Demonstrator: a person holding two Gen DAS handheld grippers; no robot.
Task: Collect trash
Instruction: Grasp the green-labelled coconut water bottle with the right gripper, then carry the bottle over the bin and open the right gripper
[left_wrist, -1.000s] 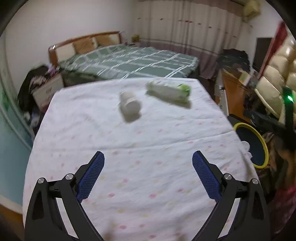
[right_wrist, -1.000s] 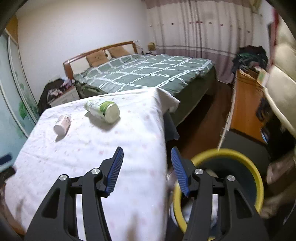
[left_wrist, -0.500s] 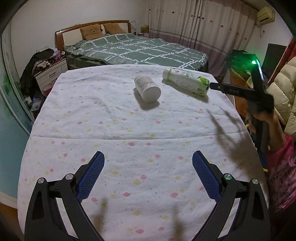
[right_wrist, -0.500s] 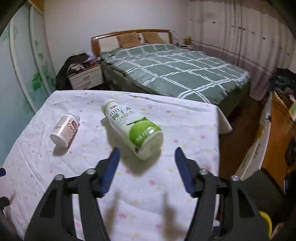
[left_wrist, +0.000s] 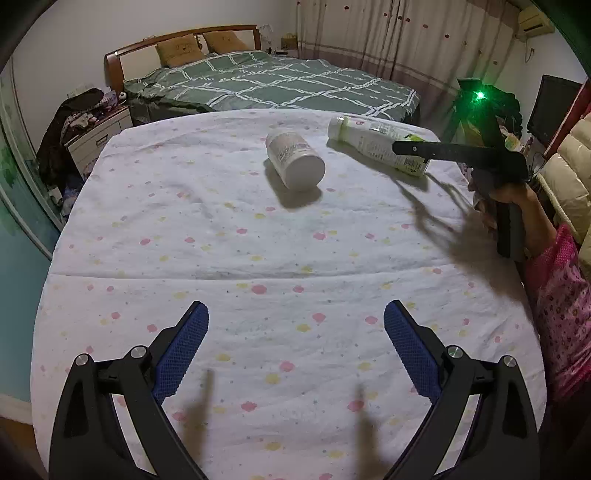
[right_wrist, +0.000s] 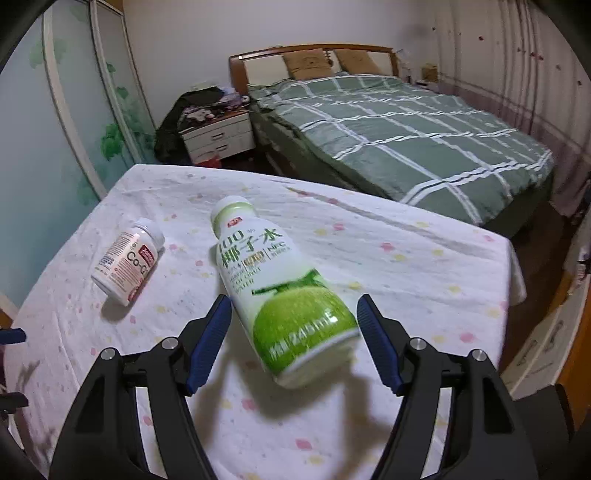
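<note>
My right claw is opening wide around a green-and-white drink bottle lying on the cloth-covered surface, pads not yet touching. Next I must close on it. A white pill bottle lies clear, left. My left claw hangs wide, empty.

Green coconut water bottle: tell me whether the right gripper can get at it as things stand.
Probably yes. The coconut water bottle lies on its side on the tablecloth, its base already between the opening jaws of the right gripper. Nothing blocks it; the white pill bottle lies apart.
</note>
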